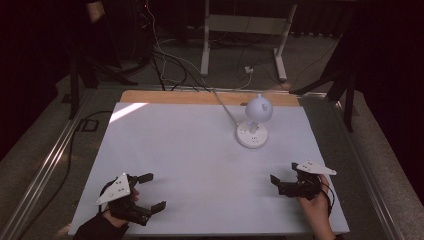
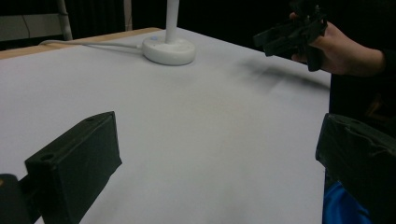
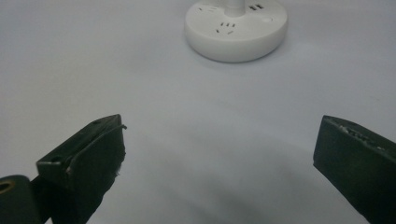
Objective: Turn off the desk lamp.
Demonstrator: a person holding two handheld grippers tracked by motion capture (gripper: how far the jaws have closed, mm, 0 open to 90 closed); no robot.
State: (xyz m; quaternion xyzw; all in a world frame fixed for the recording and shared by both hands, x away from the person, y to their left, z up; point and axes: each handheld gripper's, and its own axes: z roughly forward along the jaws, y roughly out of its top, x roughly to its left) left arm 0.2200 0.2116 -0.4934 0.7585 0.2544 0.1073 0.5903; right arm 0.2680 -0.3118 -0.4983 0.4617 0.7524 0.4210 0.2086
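A white lamp with a round head (image 1: 258, 109) stands on a round white base (image 1: 251, 135) at the back right of the white mat (image 1: 200, 150). Socket holes show in the base (image 3: 236, 28), and a white cable (image 1: 225, 107) runs from it over the far edge. My left gripper (image 1: 156, 190) hovers at the front left, open and holding nothing; its jaws stand wide apart over bare mat (image 2: 217, 154). At the front right my right gripper (image 1: 276, 184) is open and points toward the lamp base, with nothing between its jaws (image 3: 219, 149).
In the left gripper view, the right gripper (image 2: 292, 32) is held in a hand above the mat's right side. A wooden strip (image 1: 200, 96) borders the mat's far edge. Metal rails (image 1: 45, 170) flank the table. Cables and a white frame (image 1: 240, 35) lie on the floor beyond.
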